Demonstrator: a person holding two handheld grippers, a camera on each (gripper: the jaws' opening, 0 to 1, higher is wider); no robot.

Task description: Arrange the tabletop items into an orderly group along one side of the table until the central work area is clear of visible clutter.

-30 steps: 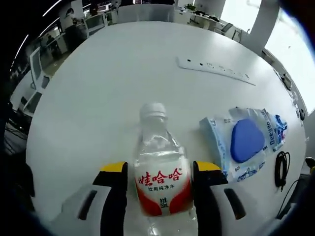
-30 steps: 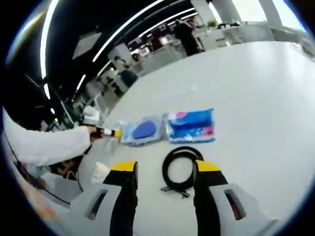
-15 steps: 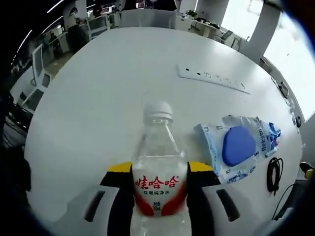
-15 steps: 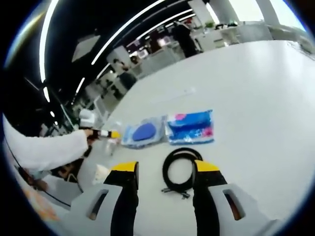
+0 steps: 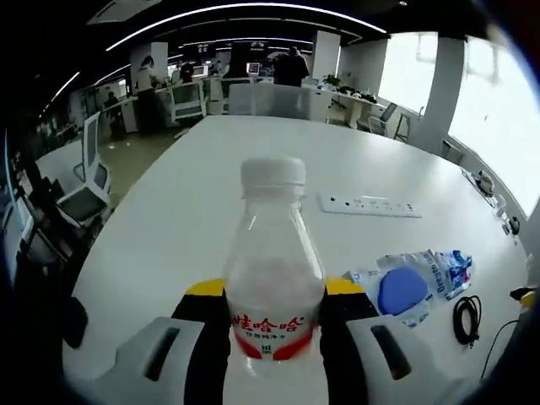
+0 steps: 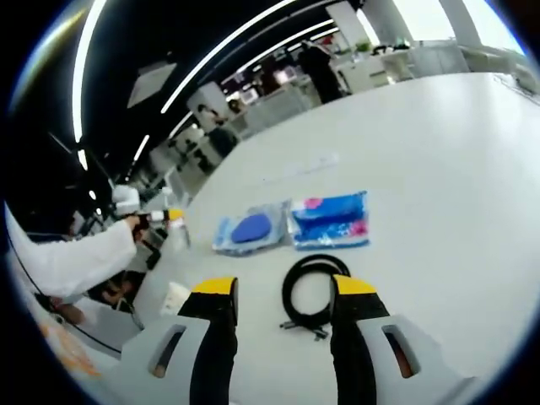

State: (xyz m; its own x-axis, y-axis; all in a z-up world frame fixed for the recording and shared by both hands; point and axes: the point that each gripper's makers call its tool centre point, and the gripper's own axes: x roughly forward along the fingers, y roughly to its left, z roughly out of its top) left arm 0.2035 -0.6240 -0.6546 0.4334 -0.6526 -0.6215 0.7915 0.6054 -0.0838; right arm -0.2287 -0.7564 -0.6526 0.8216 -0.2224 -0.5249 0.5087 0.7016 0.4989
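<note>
Two jaws of the left gripper clench the water bottle, now raised above the white table rather than resting on it. The right gripper stays released near the coiled cable.

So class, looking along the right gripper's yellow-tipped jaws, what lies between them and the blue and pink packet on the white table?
In the right gripper view, the coiled black cable lies between the right gripper and the blue and pink packet, with bare white table around it.
</note>
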